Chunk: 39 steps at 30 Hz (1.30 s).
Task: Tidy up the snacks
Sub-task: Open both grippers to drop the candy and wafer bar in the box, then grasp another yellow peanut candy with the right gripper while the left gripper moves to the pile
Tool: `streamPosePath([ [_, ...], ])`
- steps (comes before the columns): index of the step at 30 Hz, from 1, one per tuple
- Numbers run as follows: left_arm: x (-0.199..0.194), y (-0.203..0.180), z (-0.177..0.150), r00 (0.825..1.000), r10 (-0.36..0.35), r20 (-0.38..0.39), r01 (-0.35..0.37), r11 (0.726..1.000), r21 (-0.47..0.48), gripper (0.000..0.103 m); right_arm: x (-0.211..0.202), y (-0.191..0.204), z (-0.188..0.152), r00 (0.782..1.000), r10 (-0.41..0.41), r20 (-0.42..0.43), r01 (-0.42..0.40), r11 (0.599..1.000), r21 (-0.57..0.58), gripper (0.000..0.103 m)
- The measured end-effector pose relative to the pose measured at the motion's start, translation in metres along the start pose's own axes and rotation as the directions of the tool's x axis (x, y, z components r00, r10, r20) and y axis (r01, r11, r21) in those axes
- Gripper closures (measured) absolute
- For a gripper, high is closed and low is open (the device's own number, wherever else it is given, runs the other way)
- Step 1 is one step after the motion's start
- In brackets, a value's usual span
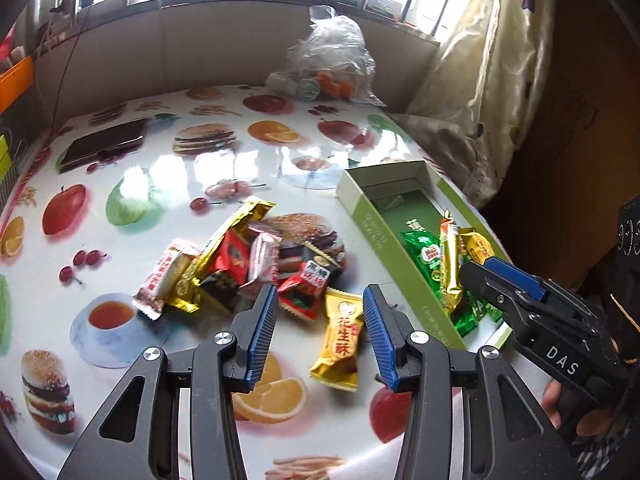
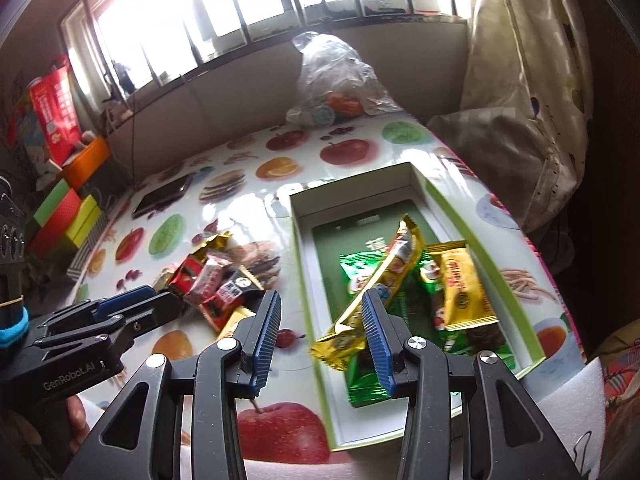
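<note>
A pile of wrapped snacks (image 1: 240,264) lies on the fruit-print table (image 1: 168,176). A yellow peanut candy (image 1: 340,340) lies apart, between the fingers of my open left gripper (image 1: 320,332), which hovers above it. A green open box (image 1: 360,216) at the right holds green and gold packets (image 1: 448,264). In the right wrist view the box (image 2: 316,280) holds a long gold bar (image 2: 380,280), a yellow packet (image 2: 464,292) and green packets (image 2: 360,268). My right gripper (image 2: 320,336) is open over the box's left wall, empty; it also shows in the left wrist view (image 1: 476,276).
A dark phone (image 1: 104,144) lies at the far left of the table. A clear plastic bag (image 1: 332,60) with fruit stands at the far edge. Coloured boxes (image 2: 64,216) are stacked left of the table. A curtain (image 1: 492,80) hangs at the right.
</note>
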<state>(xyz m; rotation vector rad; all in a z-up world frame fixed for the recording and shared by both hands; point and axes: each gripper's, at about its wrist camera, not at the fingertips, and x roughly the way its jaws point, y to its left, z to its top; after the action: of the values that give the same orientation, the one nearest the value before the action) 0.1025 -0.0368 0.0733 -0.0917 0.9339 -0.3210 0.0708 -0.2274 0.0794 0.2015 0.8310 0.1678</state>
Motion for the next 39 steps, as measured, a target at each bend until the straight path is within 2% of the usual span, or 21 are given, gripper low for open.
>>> streamPosePath([
  [6,-0.007,0.023,-0.005,0.999,0.035,0.012,-0.035,0.999,-0.035,0.058,0.01,0.021,-0.004,0.999,0.027,-0.03,-0.027,0.999,-0.025,0.062],
  [11,-0.009,0.046,-0.009,0.997,0.07,0.013,-0.069,0.995,-0.077,0.058,0.03,0.049,-0.014,0.995,0.051,-0.091,-0.057,0.996,-0.068,0.062],
  [15,-0.01,0.058,-0.013,0.997,0.074,0.013,-0.072,0.992,-0.1,0.058,0.042,0.064,-0.019,0.99,0.074,-0.121,-0.085,0.992,-0.088,0.062],
  [26,-0.002,0.079,-0.022,0.997,0.074,-0.009,-0.075,0.987,-0.139,0.058,0.079,0.071,-0.027,0.977,0.023,-0.211,-0.04,0.996,-0.079,0.062],
  [33,-0.001,0.094,-0.024,0.995,0.094,-0.019,-0.096,0.983,-0.158,0.058,0.085,0.074,-0.033,0.978,-0.015,-0.207,-0.009,0.994,-0.111,0.062],
  [37,0.001,0.102,-0.025,0.995,0.101,-0.022,-0.103,0.981,-0.162,0.058,0.084,0.077,-0.036,0.979,-0.045,-0.198,0.017,0.99,-0.141,0.069],
  [39,0.003,0.105,-0.025,0.993,0.111,-0.028,-0.114,0.981,-0.155,0.058,0.083,0.077,-0.038,0.98,-0.042,-0.197,0.014,0.99,-0.139,0.076],
])
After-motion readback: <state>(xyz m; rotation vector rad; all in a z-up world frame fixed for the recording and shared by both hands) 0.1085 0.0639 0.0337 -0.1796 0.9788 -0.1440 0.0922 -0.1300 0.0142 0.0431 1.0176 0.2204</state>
